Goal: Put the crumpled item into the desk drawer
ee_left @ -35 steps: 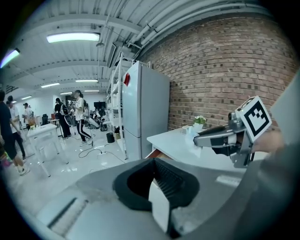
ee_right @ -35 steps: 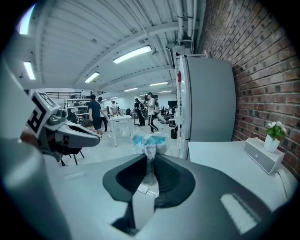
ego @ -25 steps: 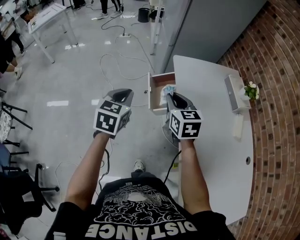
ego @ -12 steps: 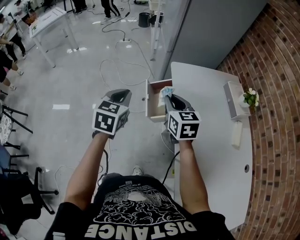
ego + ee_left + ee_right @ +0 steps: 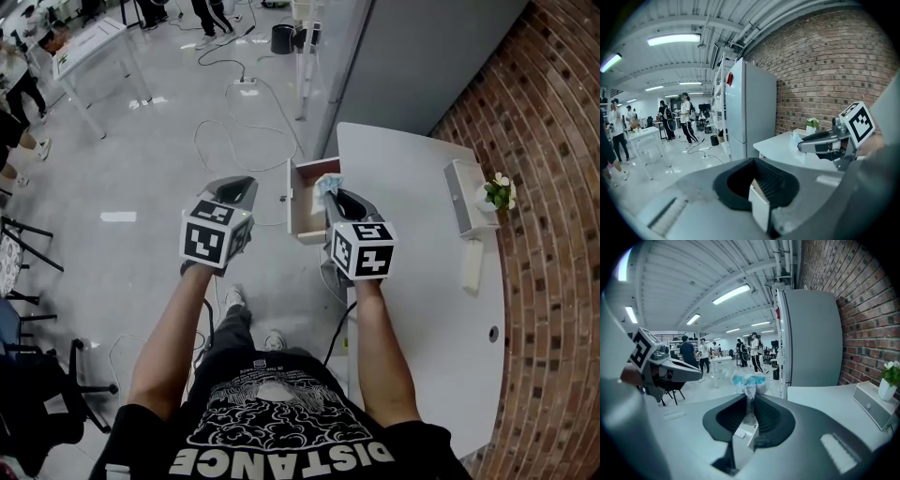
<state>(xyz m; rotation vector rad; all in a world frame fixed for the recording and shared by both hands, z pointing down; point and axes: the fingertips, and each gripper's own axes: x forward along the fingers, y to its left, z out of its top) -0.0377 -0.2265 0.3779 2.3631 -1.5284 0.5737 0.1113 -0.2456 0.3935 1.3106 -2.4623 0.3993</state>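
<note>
The crumpled item, a pale blue-white wad, is pinched in my right gripper and hangs over the open desk drawer at the left edge of the white desk. In the right gripper view the wad sticks out beyond the jaws of the right gripper, which are shut on it. My left gripper hovers over the floor left of the drawer, shut and holding nothing. The left gripper view shows the right gripper from the side with the wad at its tip.
A white box, a small potted flower and a flat white object sit on the desk's far side by the brick wall. Cables lie on the floor ahead. A grey cabinet stands behind the desk. Chairs are at the left.
The person has taken a small step forward and both grippers have moved a little ahead with them. The right gripper keeps its hold on the wad above the drawer.
</note>
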